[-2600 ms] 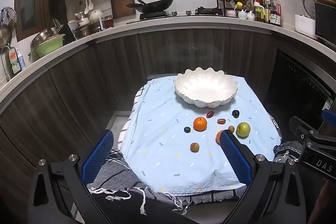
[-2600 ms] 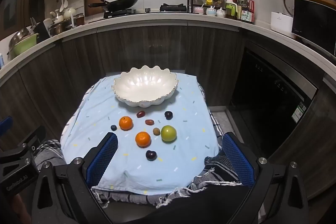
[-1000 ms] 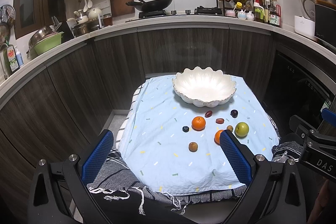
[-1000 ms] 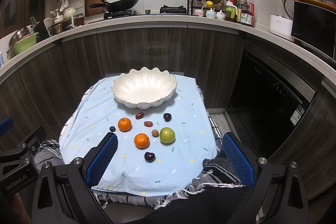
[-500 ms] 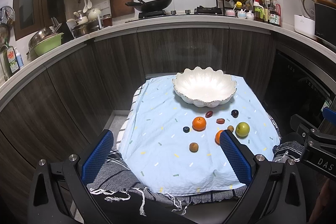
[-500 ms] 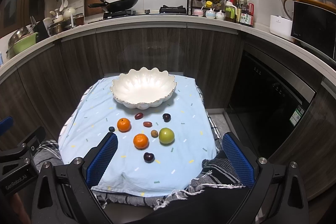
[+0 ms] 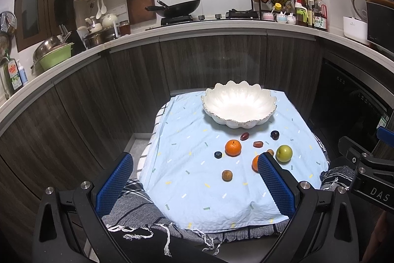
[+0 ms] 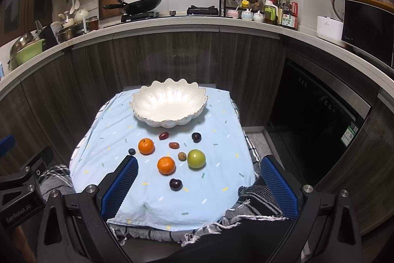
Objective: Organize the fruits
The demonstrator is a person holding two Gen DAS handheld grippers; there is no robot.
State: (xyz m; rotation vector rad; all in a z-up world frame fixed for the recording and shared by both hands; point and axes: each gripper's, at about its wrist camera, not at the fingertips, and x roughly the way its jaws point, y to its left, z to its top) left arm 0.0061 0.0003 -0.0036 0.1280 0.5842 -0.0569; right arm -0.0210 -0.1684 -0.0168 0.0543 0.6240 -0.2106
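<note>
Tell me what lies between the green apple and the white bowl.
A dark plum lies between the apple and the bowl, on the cloth; right wrist view.

The left gripper [image 7: 194,179] hung wide open above the near edge of the blue cloth [image 7: 187,157], holding nothing. The white bowl [image 7: 238,107] stood empty near the far edge. The fruits lay before it: an orange [image 7: 233,147], a green apple [image 7: 284,153], and a blueberry [image 7: 218,154].
</note>
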